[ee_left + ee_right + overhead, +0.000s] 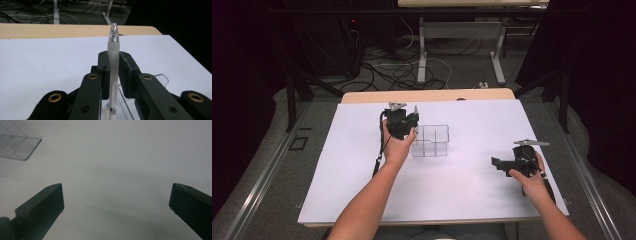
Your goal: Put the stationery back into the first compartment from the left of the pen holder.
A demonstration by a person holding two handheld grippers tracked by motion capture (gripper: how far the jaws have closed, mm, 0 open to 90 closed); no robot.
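Your left gripper (113, 72) clamps a frosted translucent pen (113, 56) upright, frame centre, over the clear plastic compartment organizer (430, 140); right gripper (116, 202) fingers spread, empty.

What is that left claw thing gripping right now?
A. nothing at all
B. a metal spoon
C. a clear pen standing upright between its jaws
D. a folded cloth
C: in the left gripper view the left gripper has its black jaws closed on a frosted clear pen, whose tip points up, just above the clear plastic organizer.
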